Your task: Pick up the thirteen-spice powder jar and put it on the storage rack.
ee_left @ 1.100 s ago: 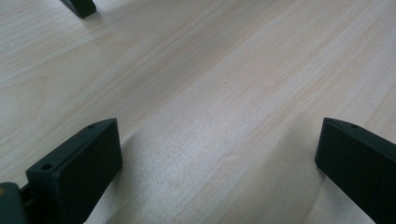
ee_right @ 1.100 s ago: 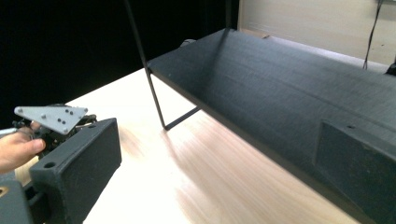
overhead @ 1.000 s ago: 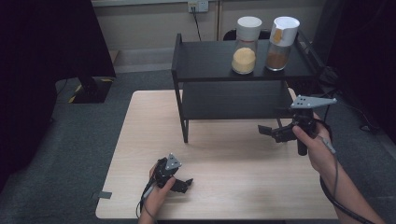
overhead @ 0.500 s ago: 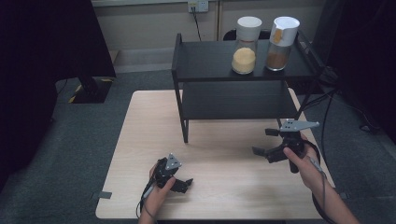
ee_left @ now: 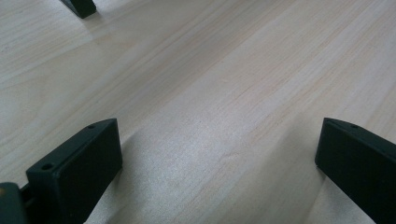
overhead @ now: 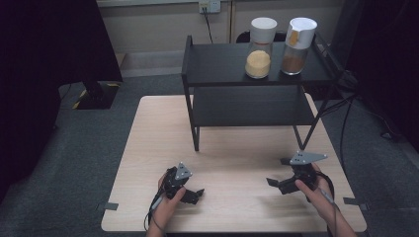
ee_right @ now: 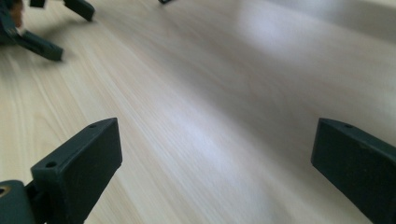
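Grey carpet runs all round the pale wooden table, with a dark curtain hanging off to the left and a socket on the wall behind; from where I stand the tabletop itself looks bare apart from the two tools and a black shelf rack at its far end.

Starting at the left: the left gripper sits low at the near edge, held in the person's left hand, jaws pointing across toward the middle. In the left gripper view its jaws stand wide apart over plain wood grain with nothing between them, so it holds nothing. I'd judge it is parked there, resting close to the surface and out of the way.

Moving right, the right gripper hovers just above the table near the rack's front right leg, gripped by the right hand, its grey plate on top. Its own view shows the jaws spread wide too, empty, the left gripper small in the far corner. It points inward rather than at the shelf, which reads to me as a rest pose, not a reach.

Up on the rack's top shelf, well apart from both grippers, stand the two jars: the yellow-filled jar and, just beside it to the right, the brown-filled jar, both upright with white lids. Set side by side at the shelf's right end, they look tidily stowed, and I'd guess the work is either finished or not yet begun
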